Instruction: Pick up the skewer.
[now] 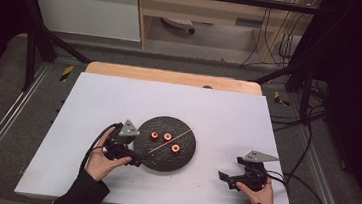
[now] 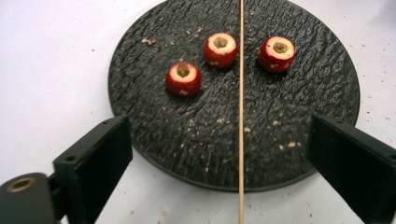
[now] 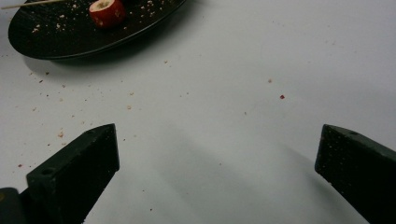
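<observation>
A round black plate lies in the middle of the white table. On it sit three red cored fruits and a thin wooden skewer laid slantwise beside them. My left gripper is at the plate's left rim, open. In the left gripper view its open jaws straddle the plate, with the skewer running straight up between them and the fruits beyond. My right gripper rests open on the table to the right of the plate. Its own view has one fruit on the plate at top left.
The white table top has crumbs scattered around the plate. A wooden board edge lies at the far side. Black frame bars and cables stand to the right, off the table.
</observation>
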Available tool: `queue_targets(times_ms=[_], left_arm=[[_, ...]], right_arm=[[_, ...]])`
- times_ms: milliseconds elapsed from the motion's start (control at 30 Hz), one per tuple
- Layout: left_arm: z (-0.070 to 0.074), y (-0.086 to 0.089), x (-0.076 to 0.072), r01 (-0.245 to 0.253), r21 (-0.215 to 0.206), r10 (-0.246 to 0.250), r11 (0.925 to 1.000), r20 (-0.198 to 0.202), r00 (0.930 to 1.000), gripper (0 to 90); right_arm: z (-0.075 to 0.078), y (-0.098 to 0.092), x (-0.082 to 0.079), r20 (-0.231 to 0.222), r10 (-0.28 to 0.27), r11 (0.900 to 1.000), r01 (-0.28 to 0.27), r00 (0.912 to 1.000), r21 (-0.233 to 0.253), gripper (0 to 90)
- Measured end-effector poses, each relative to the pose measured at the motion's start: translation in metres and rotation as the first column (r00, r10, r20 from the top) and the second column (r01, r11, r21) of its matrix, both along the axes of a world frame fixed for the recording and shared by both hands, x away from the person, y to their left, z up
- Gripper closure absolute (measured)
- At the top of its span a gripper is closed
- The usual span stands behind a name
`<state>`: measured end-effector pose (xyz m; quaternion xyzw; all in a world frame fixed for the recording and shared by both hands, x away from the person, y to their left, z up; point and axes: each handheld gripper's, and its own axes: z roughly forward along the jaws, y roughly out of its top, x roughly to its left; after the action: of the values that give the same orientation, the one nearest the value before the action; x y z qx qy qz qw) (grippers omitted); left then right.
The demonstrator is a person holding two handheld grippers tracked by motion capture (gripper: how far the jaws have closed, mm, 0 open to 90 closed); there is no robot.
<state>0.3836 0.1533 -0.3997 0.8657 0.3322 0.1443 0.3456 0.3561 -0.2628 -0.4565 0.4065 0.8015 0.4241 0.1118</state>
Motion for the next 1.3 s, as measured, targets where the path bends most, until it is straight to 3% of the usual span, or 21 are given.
queue_targets(times_ms=[367, 600, 1033, 1300], left_arm=[[-0.01, -0.023, 0.015, 0.01, 0.083, -0.006, 0.9965, -0.054, 0.9985, 17.2], [-0.015, -0.03, 0.021, 0.037, 0.124, -0.025, 0.9915, -0.099, 0.9948, 34.3], [-0.018, -0.036, 0.026, 0.083, 0.142, -0.057, 0.9863, -0.175, 0.9828, 62.9], [-0.018, -0.043, 0.027, 0.095, 0.175, -0.062, 0.98, -0.183, 0.9811, 76.4]], right_arm=[[0.0, 0.0, 0.0, -0.004, -0.001, 1.0, 0.001, 1.0, 0.0, 0.8], [0.001, 0.0, 0.0, -0.007, -0.002, 1.0, 0.002, 1.0, 0.004, 0.8], [0.0, 0.0, 0.0, -0.006, 0.001, 1.0, -0.001, 1.0, 0.005, 0.8], [0.0, 0.0, 0.0, -0.01, 0.001, 1.0, -0.001, 0.9999, 0.012, 0.8]])
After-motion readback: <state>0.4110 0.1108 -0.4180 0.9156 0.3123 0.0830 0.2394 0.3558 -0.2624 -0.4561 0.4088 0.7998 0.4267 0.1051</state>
